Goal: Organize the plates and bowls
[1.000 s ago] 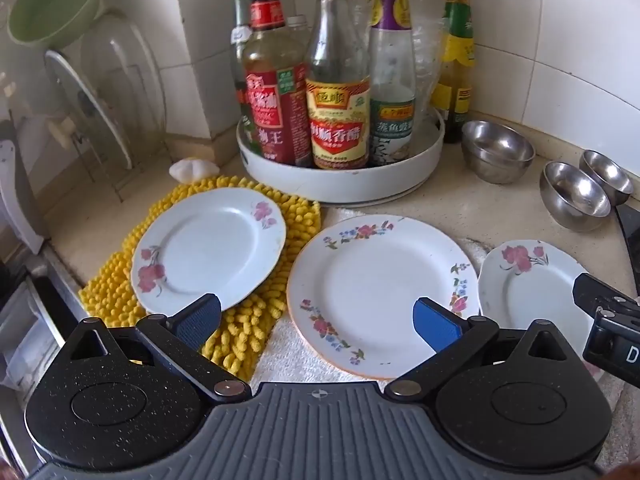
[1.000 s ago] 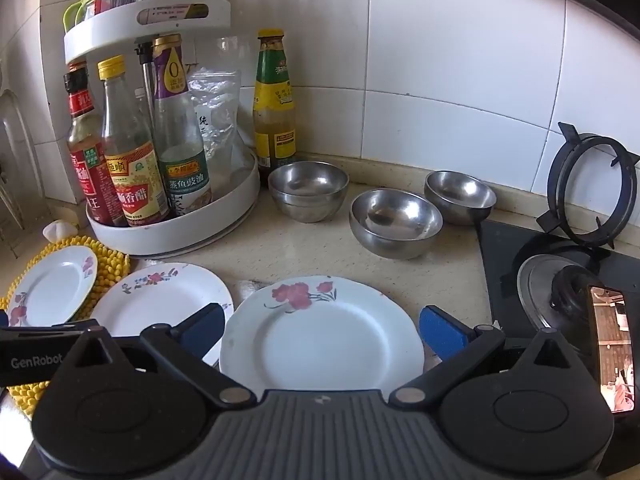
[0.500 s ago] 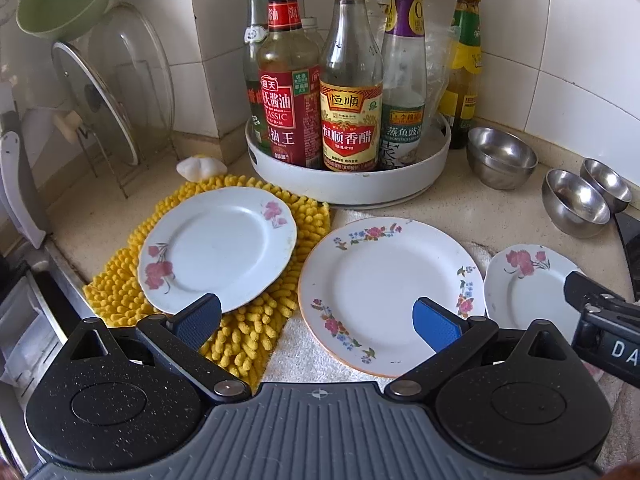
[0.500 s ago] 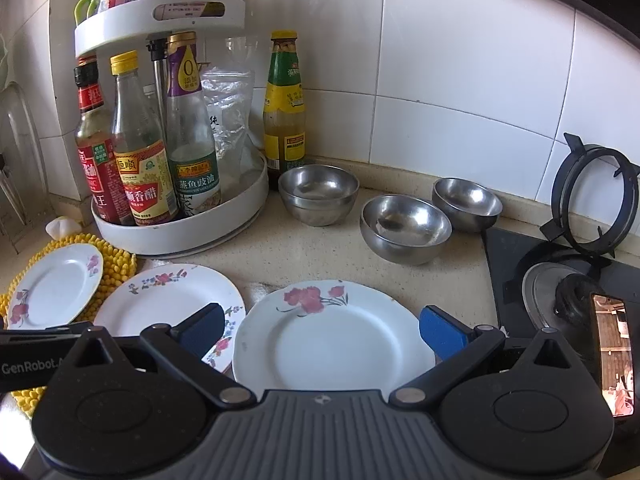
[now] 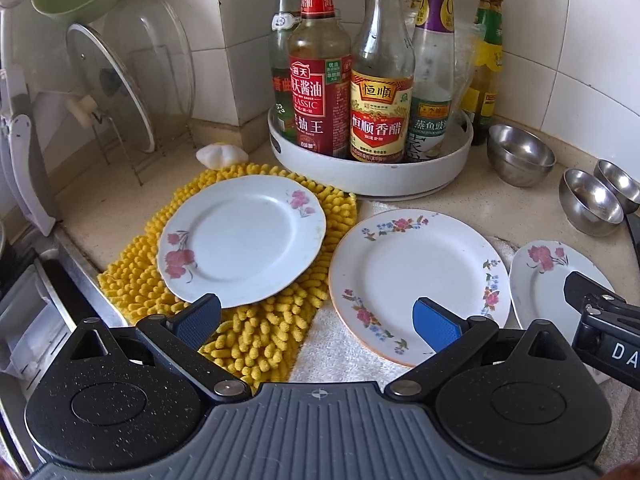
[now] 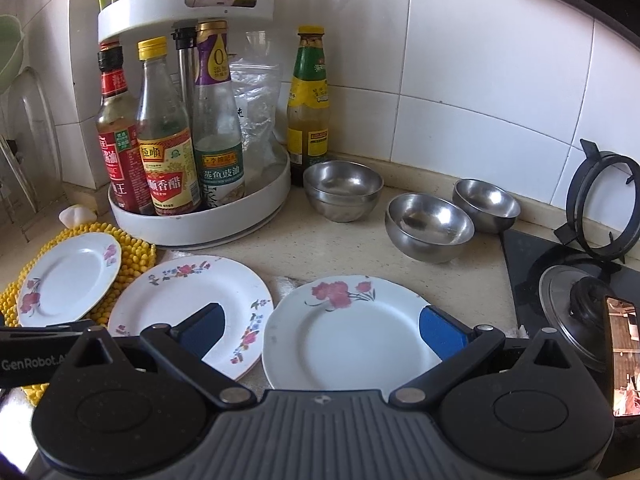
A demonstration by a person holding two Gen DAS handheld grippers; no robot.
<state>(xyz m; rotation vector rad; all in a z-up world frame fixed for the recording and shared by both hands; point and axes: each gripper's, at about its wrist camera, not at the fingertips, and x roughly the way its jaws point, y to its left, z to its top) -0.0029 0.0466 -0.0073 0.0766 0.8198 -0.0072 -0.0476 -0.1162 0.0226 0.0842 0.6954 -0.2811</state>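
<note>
On the speckled beige tabletop, three glazed white plates with painted flowers lie in a row: the left plate on a nubby yellow mat, the middle plate partly on a white towel, the right plate beside it. Behind them stand three round steel bowls, shiny and smooth, near a black stove. A white turntable tray holds glass sauce bottles against the glossy tiled wall. The left tongs and right tongs both hover spread wide, holding nothing. Since a second ago both cameras have edged nearer the plates, which have not moved.
</note>
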